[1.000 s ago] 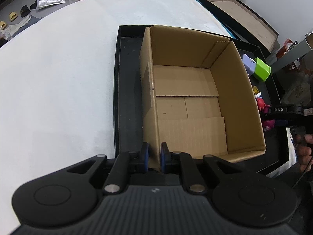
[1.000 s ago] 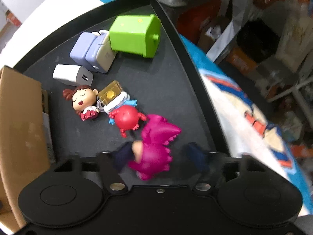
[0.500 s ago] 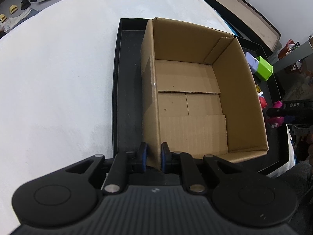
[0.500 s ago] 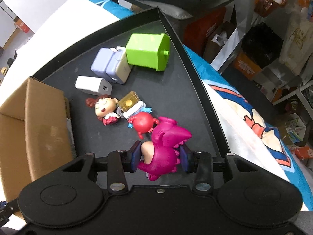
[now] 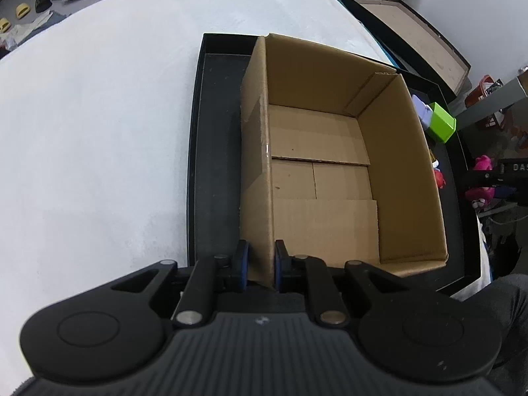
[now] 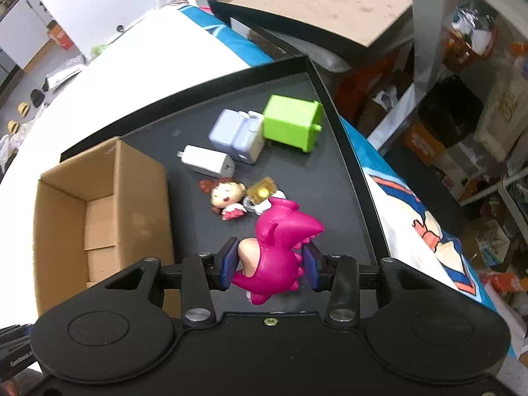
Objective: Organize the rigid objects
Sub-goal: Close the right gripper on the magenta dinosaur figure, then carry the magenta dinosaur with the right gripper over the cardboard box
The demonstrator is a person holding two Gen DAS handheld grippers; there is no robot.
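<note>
Right gripper [image 6: 270, 265] clamped on pink toy [image 6: 279, 241], box [image 6: 99, 211] lying to its left; left gripper [image 5: 260, 265] pinching box wall.

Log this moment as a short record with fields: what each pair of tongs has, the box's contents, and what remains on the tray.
left tongs: shut on the near wall of the cardboard box
right tongs: shut on the pink dinosaur toy, off the tray
box contents: nothing visible inside
black tray: holds the box and loose items
remaining on tray: green cube, lavender charger, white adapter, sleeping-face figurine, gold-topped item
</note>
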